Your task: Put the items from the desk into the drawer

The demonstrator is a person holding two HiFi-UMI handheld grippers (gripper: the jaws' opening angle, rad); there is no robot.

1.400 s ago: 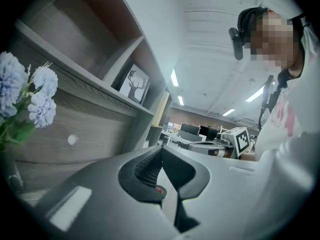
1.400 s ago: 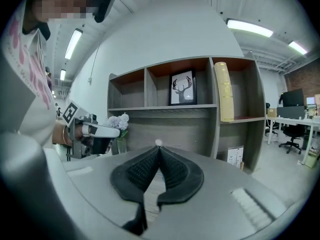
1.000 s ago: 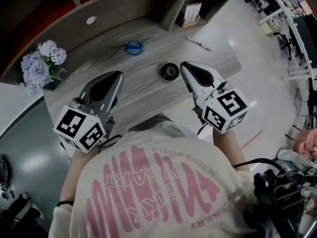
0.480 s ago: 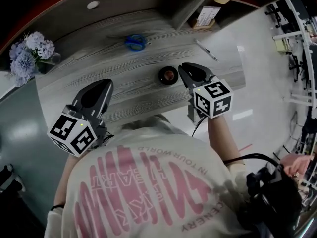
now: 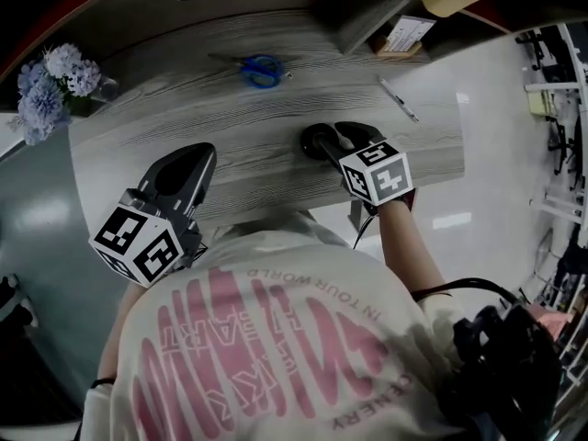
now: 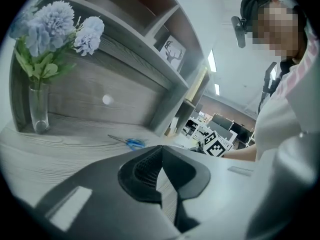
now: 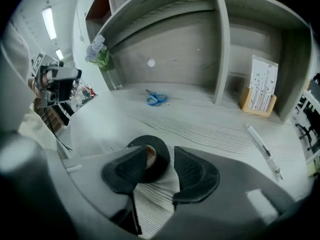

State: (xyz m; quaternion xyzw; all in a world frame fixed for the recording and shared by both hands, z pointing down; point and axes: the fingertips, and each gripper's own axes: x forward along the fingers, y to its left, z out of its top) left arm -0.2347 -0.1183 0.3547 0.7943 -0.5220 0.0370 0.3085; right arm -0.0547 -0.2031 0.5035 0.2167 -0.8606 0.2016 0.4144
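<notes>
A black tape roll (image 5: 315, 139) lies flat on the grey wood desk (image 5: 248, 118). My right gripper (image 5: 334, 141) points down at it. Its jaws have just been opening and now stand wide. In the right gripper view the roll (image 7: 154, 154) sits at the tips of the gripper (image 7: 165, 160), partly under the left jaw, and neither pad presses on it. Blue-handled scissors (image 5: 260, 69) lie further back, and a pen (image 5: 398, 99) lies to the right. My left gripper (image 5: 186, 161) hovers over the desk's near left part, shut and empty (image 6: 161, 149). No drawer is in view.
A glass vase of pale blue flowers (image 5: 46, 90) stands at the desk's left end. A card holder (image 5: 402, 37) sits in the shelf unit at the back right. The person's torso fills the near side below the desk edge.
My right gripper has dropped down and forward onto the tape roll, and its jaws have spread. My left gripper has sunk a little and rolled.
</notes>
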